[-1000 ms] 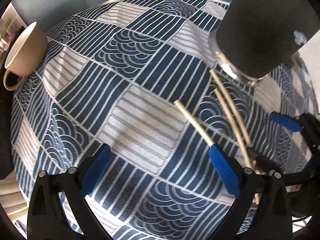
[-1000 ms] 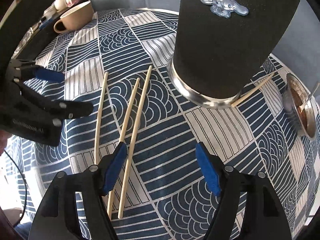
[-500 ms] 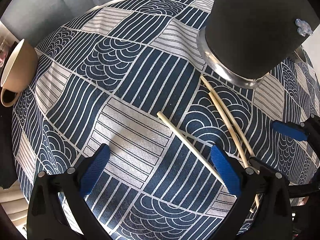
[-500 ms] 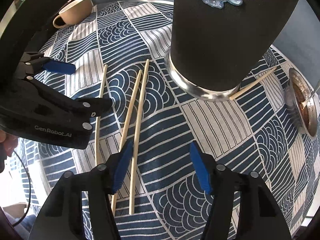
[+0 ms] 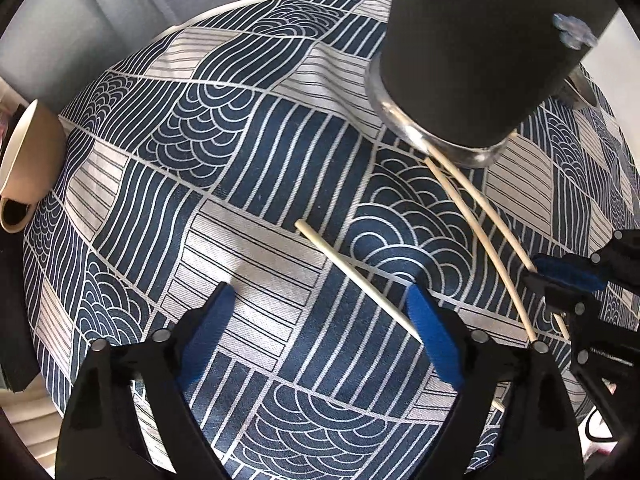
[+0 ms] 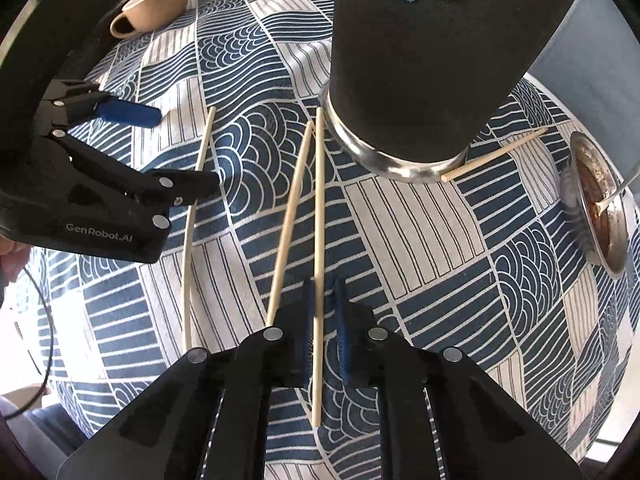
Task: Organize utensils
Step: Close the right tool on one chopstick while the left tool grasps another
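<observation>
Several pale wooden chopsticks lie on the blue-and-white patterned cloth (image 6: 420, 240). My right gripper (image 6: 323, 320) has its blue pads nearly closed around one chopstick (image 6: 319, 208), with small gaps still showing on each side. A second chopstick (image 6: 289, 216) lies just left of it. A third chopstick (image 5: 356, 276) lies by my left gripper (image 5: 320, 328), which is open, its right pad over the stick's near end. A tall black cup (image 6: 432, 60) with a metal base stands behind; it also shows in the left wrist view (image 5: 480, 48). A fourth chopstick (image 6: 496, 154) pokes out right of the cup.
A beige mug (image 6: 154, 6) lies at the far left of the table; it also shows in the left wrist view (image 5: 24, 168). A metal dish (image 6: 596, 204) with brown residue and a spoon sits at the right edge. The left gripper (image 6: 132, 148) hovers left of the chopsticks.
My right gripper has moved left and closed its pads down around one chopstick. My left gripper has shifted closer to the single chopstick, staying open.
</observation>
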{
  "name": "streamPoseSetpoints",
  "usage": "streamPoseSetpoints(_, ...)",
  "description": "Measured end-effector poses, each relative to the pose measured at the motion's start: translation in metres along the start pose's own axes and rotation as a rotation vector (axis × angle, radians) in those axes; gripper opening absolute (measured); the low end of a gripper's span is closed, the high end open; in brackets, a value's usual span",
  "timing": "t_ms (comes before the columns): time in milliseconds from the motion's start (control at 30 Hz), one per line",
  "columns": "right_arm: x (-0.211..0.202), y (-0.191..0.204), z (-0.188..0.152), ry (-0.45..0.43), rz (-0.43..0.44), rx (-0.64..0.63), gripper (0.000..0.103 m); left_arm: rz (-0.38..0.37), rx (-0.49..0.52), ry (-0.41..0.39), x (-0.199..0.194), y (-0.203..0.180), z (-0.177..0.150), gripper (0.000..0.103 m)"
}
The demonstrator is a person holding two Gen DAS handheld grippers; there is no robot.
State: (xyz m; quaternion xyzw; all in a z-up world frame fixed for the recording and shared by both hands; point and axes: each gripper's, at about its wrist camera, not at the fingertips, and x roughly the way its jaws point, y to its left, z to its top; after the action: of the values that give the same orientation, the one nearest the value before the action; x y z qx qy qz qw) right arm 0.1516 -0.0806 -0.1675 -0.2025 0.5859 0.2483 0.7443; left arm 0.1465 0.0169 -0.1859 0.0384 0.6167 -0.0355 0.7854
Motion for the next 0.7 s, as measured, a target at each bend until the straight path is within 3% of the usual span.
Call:
streamPoseSetpoints(200, -0.004, -0.008, -0.013, 0.025, 0.005, -0.016, 0.005, -0.001, 0.009, -0.001, -0.004, -0.009, -0.003, 0.079)
streamPoseSetpoints(367, -0.014, -0.033, -0.031, 0.029, 0.143, 0.124, 0.005, -0.004, 0.013, 0.001, -0.005, -0.011, -0.002, 0.077)
streamPoseSetpoints(500, -0.025, -0.049, -0.041, 0.006, 0.194, 0.178, 0.005, -0.007, 0.010, 0.008, -0.006, -0.009, -0.003, 0.076)
streamPoseSetpoints(700, -0.039, -0.062, -0.058, -0.011, 0.225, 0.214, 0.005, -0.016, 0.026, 0.033, -0.011, -0.003, -0.004, 0.062)
